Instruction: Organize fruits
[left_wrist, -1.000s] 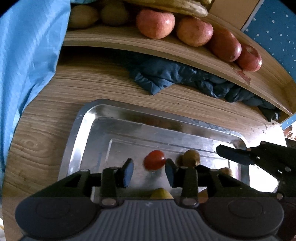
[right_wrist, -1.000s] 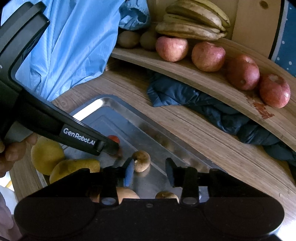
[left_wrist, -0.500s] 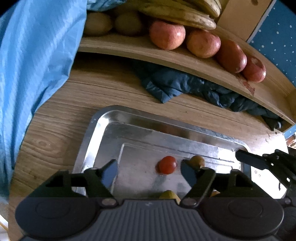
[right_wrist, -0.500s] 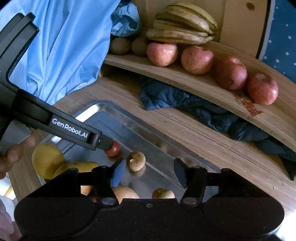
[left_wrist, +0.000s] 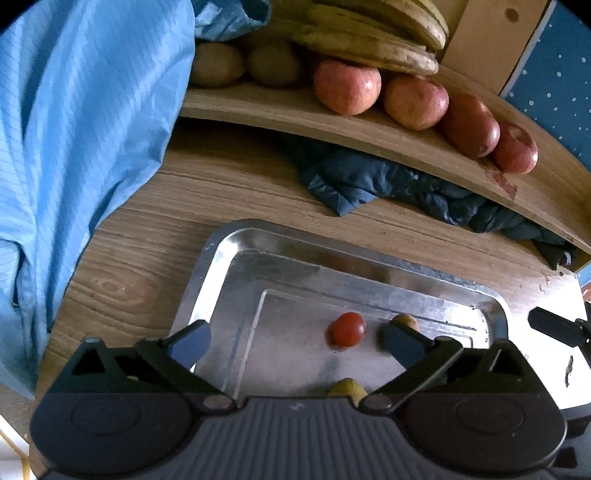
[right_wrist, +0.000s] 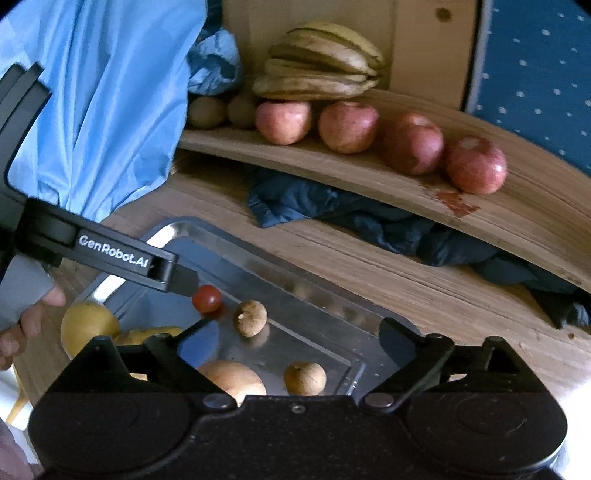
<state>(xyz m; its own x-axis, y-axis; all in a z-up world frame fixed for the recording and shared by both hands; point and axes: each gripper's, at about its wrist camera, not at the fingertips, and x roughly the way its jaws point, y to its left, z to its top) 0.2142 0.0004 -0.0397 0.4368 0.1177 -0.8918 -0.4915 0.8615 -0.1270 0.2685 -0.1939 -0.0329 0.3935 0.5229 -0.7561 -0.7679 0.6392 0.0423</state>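
My fingers (left_wrist: 297, 341) have just spread, released, above the tomato (left_wrist: 347, 328); only the right view shows the yellow pear (right_wrist: 88, 325).

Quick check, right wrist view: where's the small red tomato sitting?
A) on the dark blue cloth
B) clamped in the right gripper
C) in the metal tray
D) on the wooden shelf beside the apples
C: the tomato lies on the floor of the metal tray, next to a small brown fruit, with no pads on it.
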